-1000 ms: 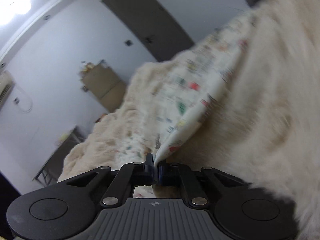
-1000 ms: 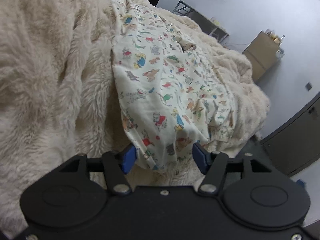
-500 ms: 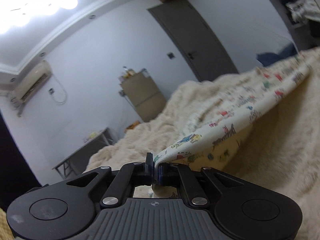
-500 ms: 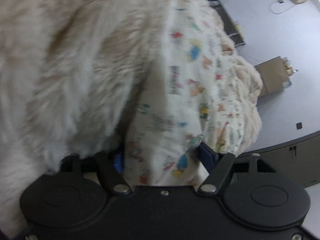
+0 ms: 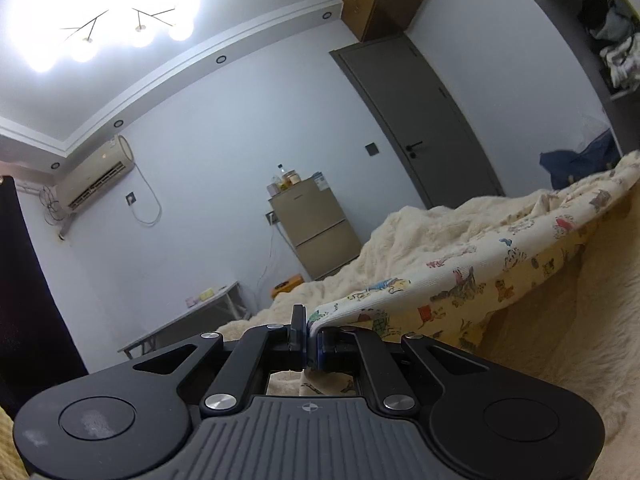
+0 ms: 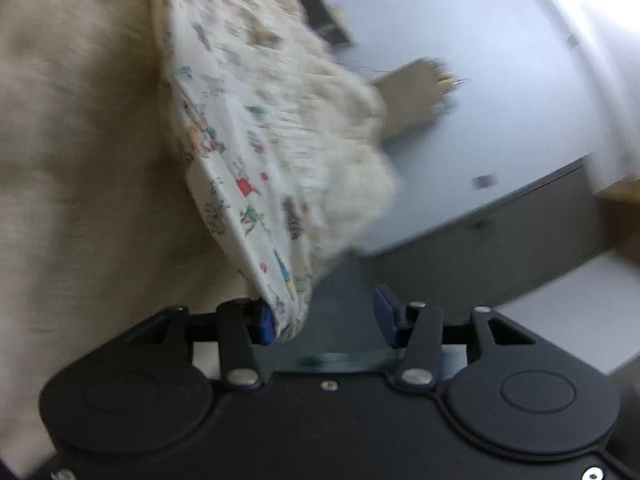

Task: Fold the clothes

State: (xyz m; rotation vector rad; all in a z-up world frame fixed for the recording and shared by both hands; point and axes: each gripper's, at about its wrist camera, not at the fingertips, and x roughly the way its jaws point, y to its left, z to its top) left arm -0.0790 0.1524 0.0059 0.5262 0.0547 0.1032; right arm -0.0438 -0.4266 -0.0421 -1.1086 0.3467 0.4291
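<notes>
The left hand-held gripper [image 5: 307, 334] has its jaws pinched tight on a corner of the cartoon-print garment [image 5: 472, 276], the thin cloth caught between the pads and lifted off the bed; from that corner the garment runs away to the right as a raised, taut edge, its underside in shadow above the fluffy cream blanket [image 5: 568, 344] that covers the bed. The right hand-held gripper [image 6: 324, 316] stands part-way open, its jaws having just been closing; the opposite corner of the same garment lies against the left blue pad [image 6: 265, 322], while the right pad [image 6: 386, 314] stands clear of the cloth with a gap between them, so the cloth is between the jaws but not clamped; that view is blurred, and finer detail of the fabric cannot be made out. Beyond the left gripper, past the bed, a small beige fridge [image 5: 316, 232] stands against the pale wall with bottles on top; to its left a low white counter [image 5: 188, 320] carries a few small items; a grey door [image 5: 420, 120] is to the fridge's right; an air conditioner [image 5: 96, 172] hangs high on the wall at left, and a branching ceiling lamp [image 5: 116, 12] glares overhead.
</notes>
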